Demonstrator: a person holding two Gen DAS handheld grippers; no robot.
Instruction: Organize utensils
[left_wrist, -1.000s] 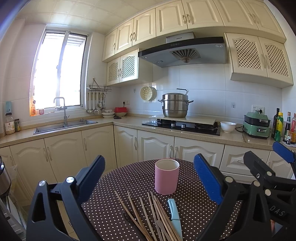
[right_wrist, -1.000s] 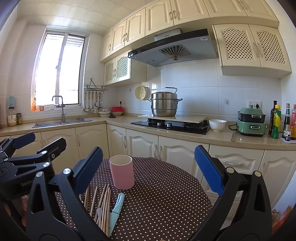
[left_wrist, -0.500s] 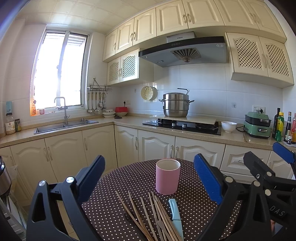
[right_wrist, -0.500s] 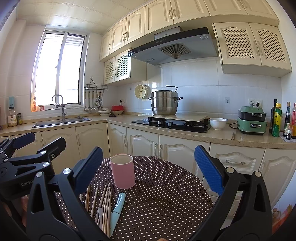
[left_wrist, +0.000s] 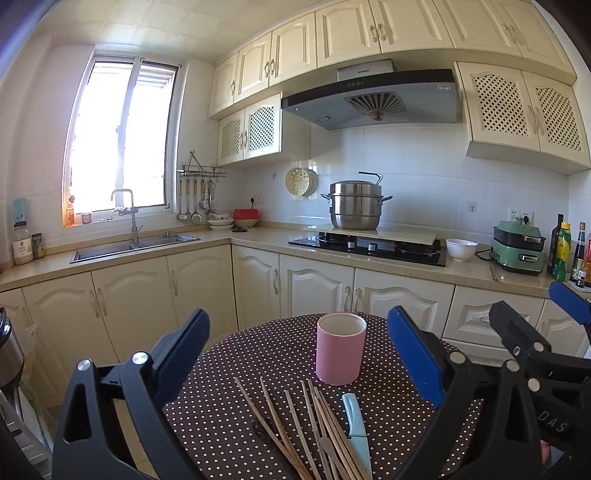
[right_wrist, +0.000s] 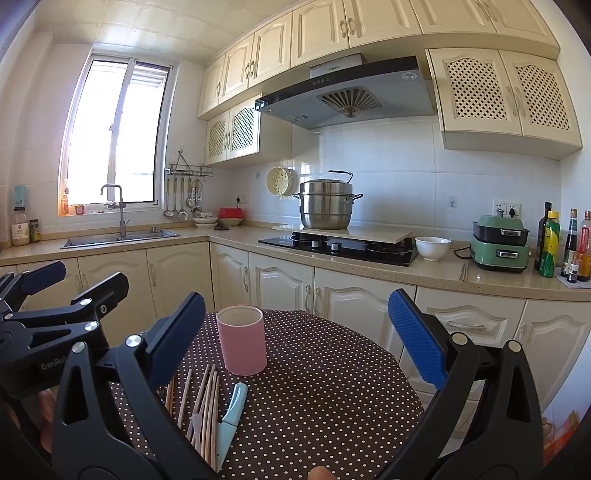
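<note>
While both grippers hang above the near edge of a round table covered in a brown cloth with white polka dots (left_wrist: 229, 417), neither has hold of anything. Seen from its own camera, the left gripper (left_wrist: 297, 354) has its blue-padded jaws spread wide, with nothing between them but the view of the table. The right gripper (right_wrist: 295, 339) is spread just as wide and is likewise empty; it also shows at the right edge of the left wrist view, and the left gripper shows at the left edge of the right wrist view, so the two sit side by side. A pink cylindrical cup (left_wrist: 340, 348) stands upright on the cloth, well short of the table's far edge. Just in front of it, nearer the cameras, a loose bundle of thin wooden chopsticks (left_wrist: 295, 421) lies flat, fanned out and partly crossing, with the sticks' far ends close to the cup's base but apart from it. A small knife with a pale blue handle (left_wrist: 354, 424) lies beside the chopsticks on their right, touching or nearly touching them. Behind the table, a steel steamer pot (left_wrist: 355, 205) sits on the black hob (left_wrist: 369, 247).
</note>
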